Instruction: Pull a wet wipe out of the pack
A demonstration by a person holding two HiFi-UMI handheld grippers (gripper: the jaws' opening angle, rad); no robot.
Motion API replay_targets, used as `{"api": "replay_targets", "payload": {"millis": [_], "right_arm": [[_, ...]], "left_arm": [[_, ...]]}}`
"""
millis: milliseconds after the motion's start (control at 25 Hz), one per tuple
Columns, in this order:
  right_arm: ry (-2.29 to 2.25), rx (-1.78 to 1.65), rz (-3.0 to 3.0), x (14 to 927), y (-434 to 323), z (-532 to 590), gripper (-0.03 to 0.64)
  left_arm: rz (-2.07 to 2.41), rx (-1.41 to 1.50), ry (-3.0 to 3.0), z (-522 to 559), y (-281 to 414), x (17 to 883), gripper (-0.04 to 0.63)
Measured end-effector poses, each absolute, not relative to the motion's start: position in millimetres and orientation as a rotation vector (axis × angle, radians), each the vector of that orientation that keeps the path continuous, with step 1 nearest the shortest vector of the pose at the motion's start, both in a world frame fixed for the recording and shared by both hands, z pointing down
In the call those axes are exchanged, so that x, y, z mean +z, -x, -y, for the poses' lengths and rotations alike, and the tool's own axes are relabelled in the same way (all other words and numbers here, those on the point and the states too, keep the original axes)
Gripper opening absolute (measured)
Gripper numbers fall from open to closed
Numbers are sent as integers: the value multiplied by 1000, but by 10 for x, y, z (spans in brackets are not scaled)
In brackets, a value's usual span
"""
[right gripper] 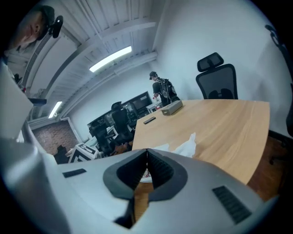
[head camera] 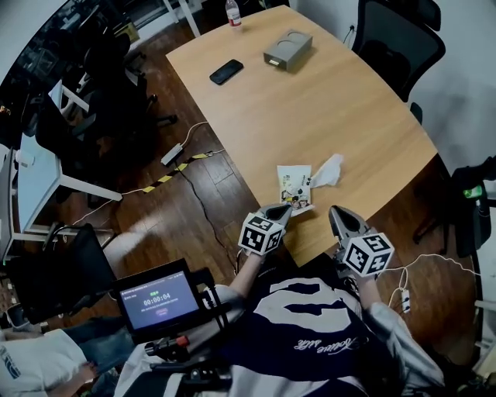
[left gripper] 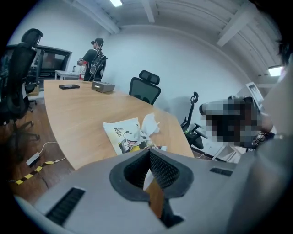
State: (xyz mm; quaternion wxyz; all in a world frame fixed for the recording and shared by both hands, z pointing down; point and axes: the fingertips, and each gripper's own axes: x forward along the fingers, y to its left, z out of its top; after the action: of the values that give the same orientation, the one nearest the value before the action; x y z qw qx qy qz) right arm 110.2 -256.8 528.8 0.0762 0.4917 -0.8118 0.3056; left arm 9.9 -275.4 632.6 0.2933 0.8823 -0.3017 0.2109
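The wet wipe pack point(head camera: 294, 188), white with a cartoon print, lies flat near the table's near edge. A crumpled white wipe point(head camera: 328, 171) rests on the wood against the pack's right side, free of both grippers. My left gripper point(head camera: 284, 208) hovers just short of the pack, its jaws shut with nothing between them. My right gripper point(head camera: 335, 210) sits beside it at the table edge, also shut and empty. The left gripper view has the pack point(left gripper: 124, 134) and wipe point(left gripper: 150, 124) ahead of the left gripper point(left gripper: 149, 150). In the right gripper view the wipe point(right gripper: 186, 146) lies past the right gripper point(right gripper: 147, 150).
Far across the wooden table point(head camera: 325, 101) are a black phone point(head camera: 226, 71), a grey box point(head camera: 288, 50) and a bottle point(head camera: 233, 13). An office chair point(head camera: 395, 39) stands at the far right. A timer screen point(head camera: 159, 300) sits near my left side. A person point(left gripper: 94, 57) stands beyond the table's far end.
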Motion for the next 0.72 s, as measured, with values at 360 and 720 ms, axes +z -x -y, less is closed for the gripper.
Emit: {"api": "replay_targets", "payload": {"millis": [360, 720], "right_arm": [[-996, 713, 2389, 5754, -690, 3022, 40], [-697, 478, 2259, 6357, -213, 3395, 137]], "left_arm": [[828, 650, -2236, 2843, -154, 6569, 3], [840, 590, -2200, 2917, -157, 6623, 3]]}}
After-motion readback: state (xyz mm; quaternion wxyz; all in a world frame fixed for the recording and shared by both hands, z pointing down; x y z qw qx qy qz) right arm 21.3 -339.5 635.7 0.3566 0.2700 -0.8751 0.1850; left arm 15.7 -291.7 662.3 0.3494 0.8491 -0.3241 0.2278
